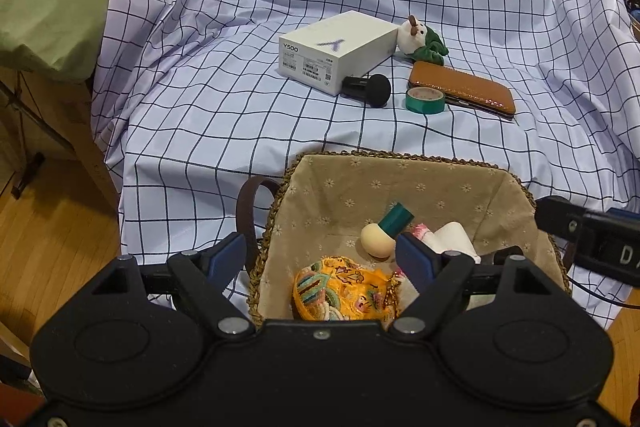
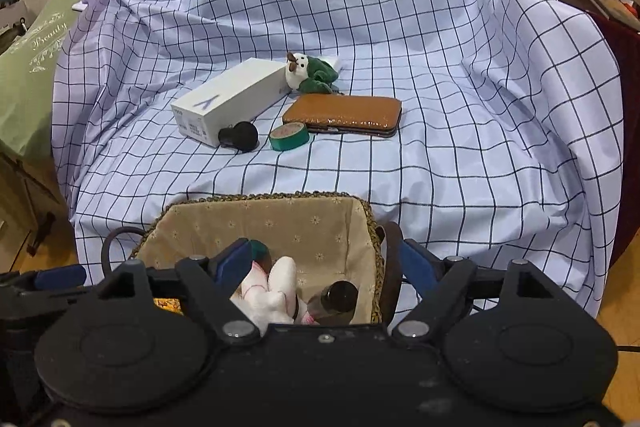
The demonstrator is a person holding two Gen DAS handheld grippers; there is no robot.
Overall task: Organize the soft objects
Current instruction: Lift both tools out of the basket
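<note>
Both claws hang released over the lined basket (image 1: pixel 400 163), nothing between their jaws.

Left claw (image 1: pixel 322 255) and right claw (image 2: pixel 320 265) point down at soft items already in the basket. One plush bird (image 2: pixel 306 73) remains outside, well beyond the far rim on the checked cloth (image 2: pixel 440 147), touching the white box (image 2: pixel 228 99), slightly nearer the right claw.

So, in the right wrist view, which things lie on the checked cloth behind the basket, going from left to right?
White box → black round-headed brush → green tape roll → brown wallet. The small plush toy overlaps the box's far end, so I leave it out.
</note>
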